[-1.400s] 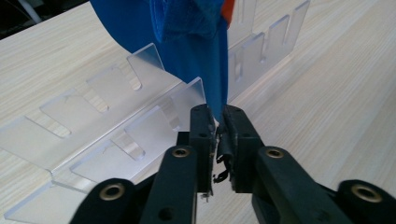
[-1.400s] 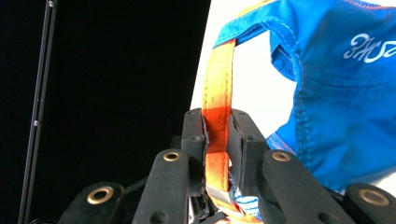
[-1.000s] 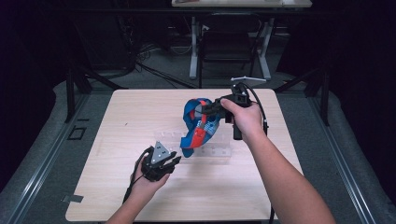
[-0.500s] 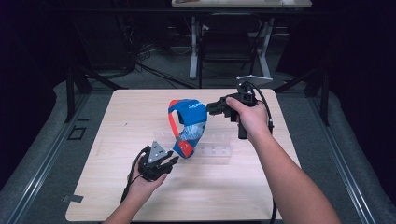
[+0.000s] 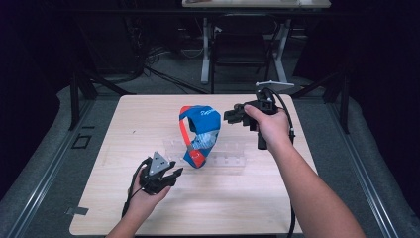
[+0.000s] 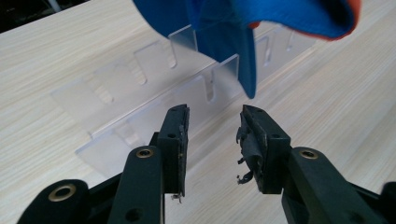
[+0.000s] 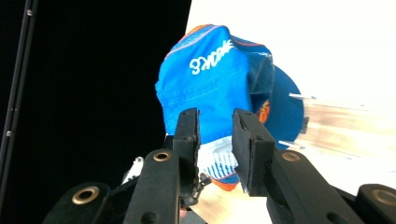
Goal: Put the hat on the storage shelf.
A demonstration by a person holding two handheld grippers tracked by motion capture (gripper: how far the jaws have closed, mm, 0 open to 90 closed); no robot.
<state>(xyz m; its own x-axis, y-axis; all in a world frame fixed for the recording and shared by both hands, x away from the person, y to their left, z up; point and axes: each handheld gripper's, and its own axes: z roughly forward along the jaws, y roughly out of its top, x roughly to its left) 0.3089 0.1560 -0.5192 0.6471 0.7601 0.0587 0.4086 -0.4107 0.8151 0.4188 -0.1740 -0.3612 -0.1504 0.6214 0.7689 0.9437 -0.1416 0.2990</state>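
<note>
Black tongs with brass screws, worn pads, trailing black cables

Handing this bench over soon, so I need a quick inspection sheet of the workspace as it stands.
Surface: pale wooden table, bare around the work.
Job's things: blue cap standing in a clear slotted rack.
Clutter: nothing seen.
Grippers: left gripper open, just been opening, nothing between jaws; right gripper open beside the cap, just been opening.
Cables: black cable trails from the left gripper.
Surroundings: dark room, desk legs behind.
</note>
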